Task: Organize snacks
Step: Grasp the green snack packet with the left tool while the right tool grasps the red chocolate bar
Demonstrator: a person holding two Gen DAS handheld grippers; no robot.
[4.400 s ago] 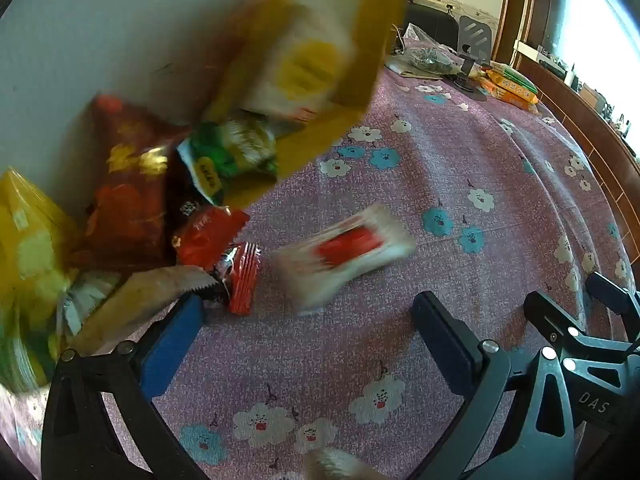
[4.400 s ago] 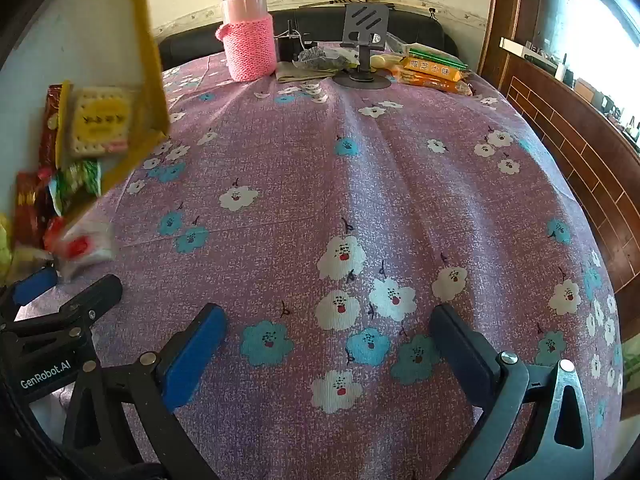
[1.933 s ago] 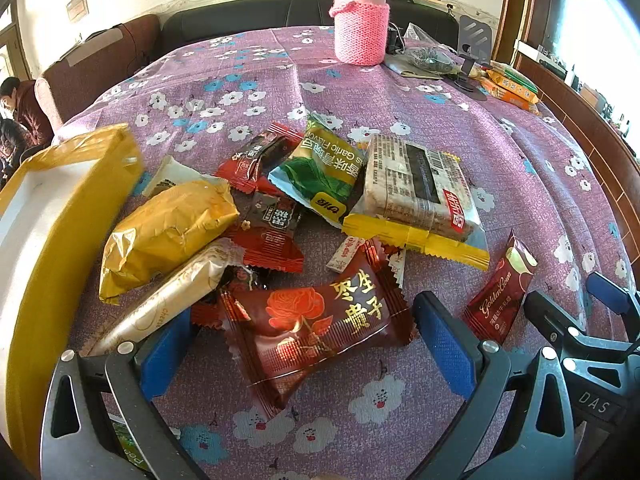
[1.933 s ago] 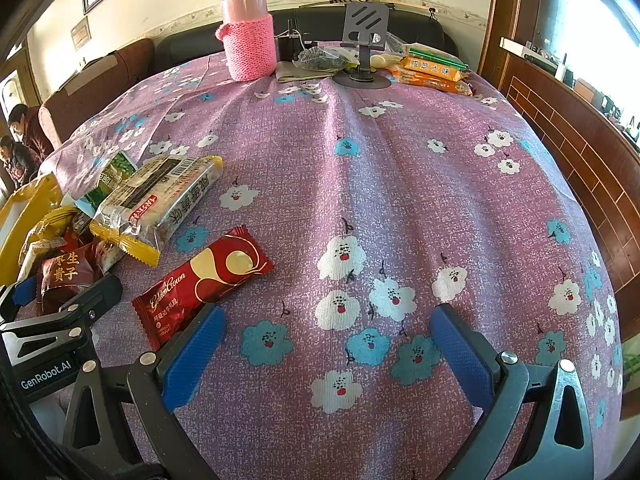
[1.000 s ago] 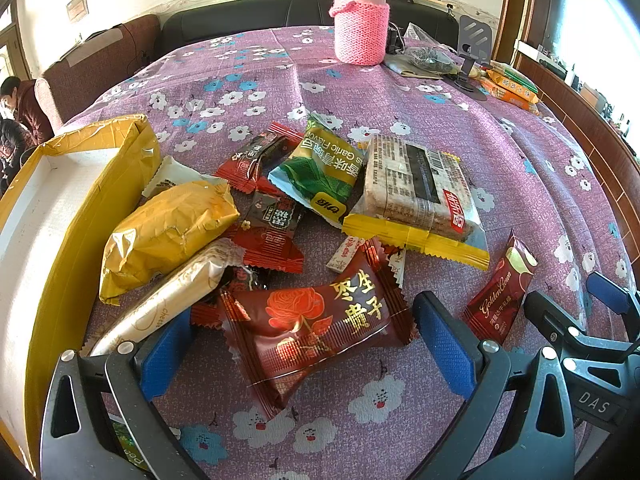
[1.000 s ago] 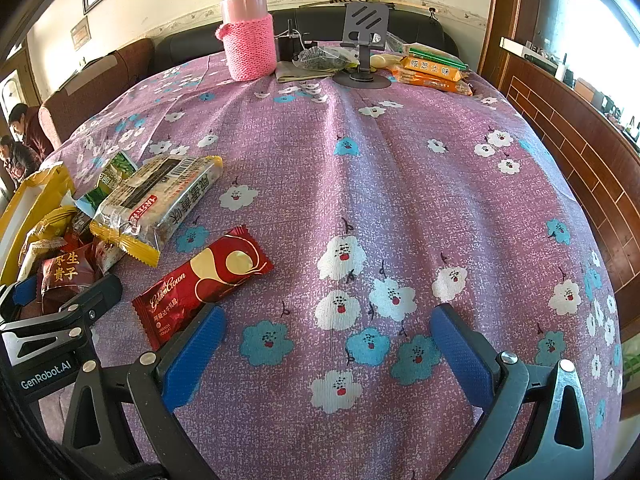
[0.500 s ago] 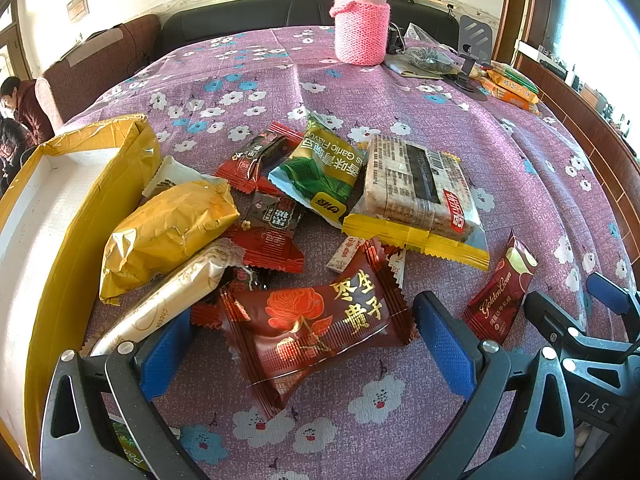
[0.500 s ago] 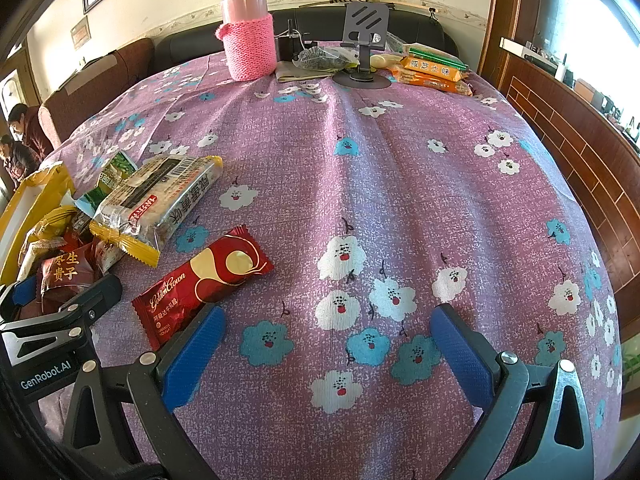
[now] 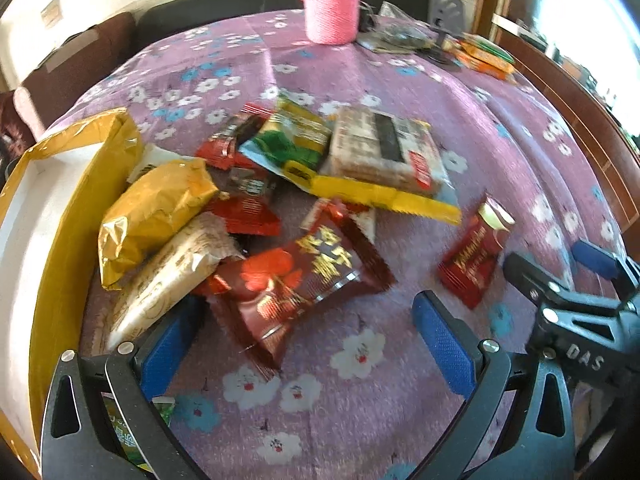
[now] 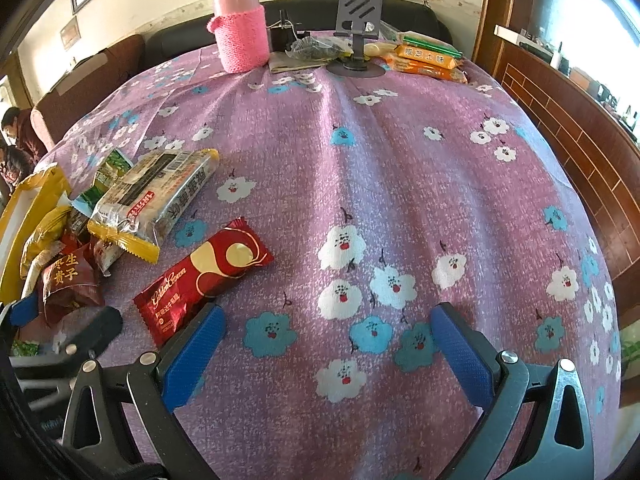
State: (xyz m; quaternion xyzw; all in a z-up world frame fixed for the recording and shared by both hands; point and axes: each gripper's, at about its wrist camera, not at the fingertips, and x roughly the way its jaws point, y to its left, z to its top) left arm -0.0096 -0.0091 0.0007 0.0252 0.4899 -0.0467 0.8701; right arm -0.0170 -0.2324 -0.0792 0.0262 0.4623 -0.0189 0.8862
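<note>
Partly blurred snack pile (image 9: pixel 280 200); both tongs (image 9: pixel 304 336) (image 10: pixel 326 344) wide, empty.

A purple flowered tablecloth (image 10: pixel 400 184) is covering the bench. At its far edge a steel flask in a pink knitted sleeve (image 10: pixel 239 28) is standing upright, with a grey phone stand (image 10: pixel 357 20) to its right. A dark sofa (image 10: pixel 172 46) is sitting behind the bench, and brown brick-patterned panelling (image 10: pixel 560 120) is running along the right.
</note>
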